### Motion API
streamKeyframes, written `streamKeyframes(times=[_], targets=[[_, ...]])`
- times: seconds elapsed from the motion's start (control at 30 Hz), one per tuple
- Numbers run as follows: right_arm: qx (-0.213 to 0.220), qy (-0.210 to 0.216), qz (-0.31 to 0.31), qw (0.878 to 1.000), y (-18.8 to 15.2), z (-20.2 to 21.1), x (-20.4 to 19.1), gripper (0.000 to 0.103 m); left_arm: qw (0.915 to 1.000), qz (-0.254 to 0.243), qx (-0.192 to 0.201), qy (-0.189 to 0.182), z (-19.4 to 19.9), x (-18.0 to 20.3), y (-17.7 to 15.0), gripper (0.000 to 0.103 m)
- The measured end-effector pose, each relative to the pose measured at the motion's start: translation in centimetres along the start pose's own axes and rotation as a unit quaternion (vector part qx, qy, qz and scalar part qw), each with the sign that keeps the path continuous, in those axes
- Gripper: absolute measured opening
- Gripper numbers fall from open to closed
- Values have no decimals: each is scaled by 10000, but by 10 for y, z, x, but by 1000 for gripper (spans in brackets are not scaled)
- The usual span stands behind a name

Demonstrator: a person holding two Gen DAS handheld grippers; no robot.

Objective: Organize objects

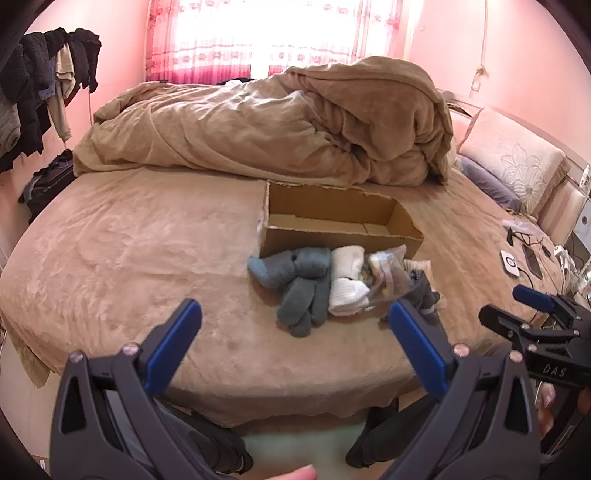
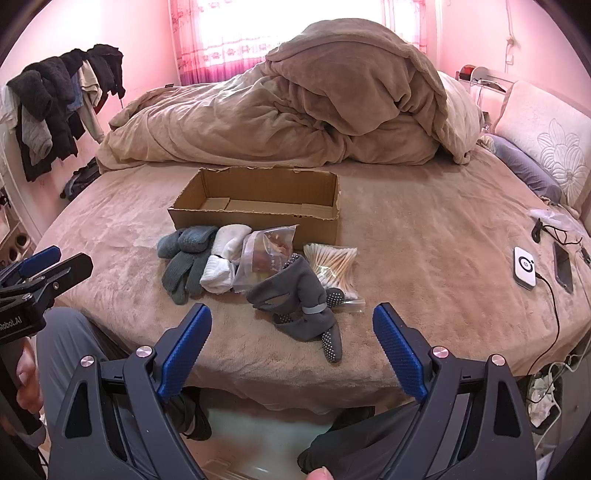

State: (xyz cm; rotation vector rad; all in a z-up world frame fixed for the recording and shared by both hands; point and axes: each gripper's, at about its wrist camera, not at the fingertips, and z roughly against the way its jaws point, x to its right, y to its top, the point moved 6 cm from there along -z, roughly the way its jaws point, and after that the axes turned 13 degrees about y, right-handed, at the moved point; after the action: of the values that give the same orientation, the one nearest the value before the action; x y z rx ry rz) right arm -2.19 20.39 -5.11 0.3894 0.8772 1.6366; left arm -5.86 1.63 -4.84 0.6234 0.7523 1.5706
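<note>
Cardboard box (image 2: 258,206) — duvet (image 2: 295,122) heaped behind

Blown-out window (image 1: 273,33) glare, pink cast, fisheye-bent edges

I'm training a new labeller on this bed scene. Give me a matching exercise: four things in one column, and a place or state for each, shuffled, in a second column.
Things:
1. box
2. cotton swabs
3. white socks
4. right gripper

Places or states:
A. open, holding nothing
B. between the grey-blue socks and the zip bag
C. empty, behind the pile
D. bagged, at the pile's right end

Pairs: 1-C, 2-D, 3-B, 4-A
</note>
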Motion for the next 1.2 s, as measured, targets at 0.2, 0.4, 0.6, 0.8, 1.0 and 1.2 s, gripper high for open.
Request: streamKeyframes(times=[0.2, 0.4, 0.6, 0.8, 1.0, 1.2], targets=[[9, 4, -5, 10000, 0, 1, 0, 91, 10000, 7, 13, 7, 1, 1, 1, 103], [15, 14, -12, 10000, 0, 1, 1, 91, 10000, -10, 41, -5, 3, 2, 1, 103], [20, 14, -6, 10000, -1, 2, 0, 91, 10000, -16, 54, -31, 5, 3, 2, 103], [21, 16, -9, 10000, -1, 2, 1, 91, 10000, -24, 55, -20, 5, 3, 2, 103], [25, 14, -4, 10000, -1, 2, 1, 91, 10000, -21, 73, -56, 6, 4, 2, 103], [35, -8, -31, 10000, 1, 3, -1, 91, 9999, -20, 86, -73, 7, 4, 2, 103]])
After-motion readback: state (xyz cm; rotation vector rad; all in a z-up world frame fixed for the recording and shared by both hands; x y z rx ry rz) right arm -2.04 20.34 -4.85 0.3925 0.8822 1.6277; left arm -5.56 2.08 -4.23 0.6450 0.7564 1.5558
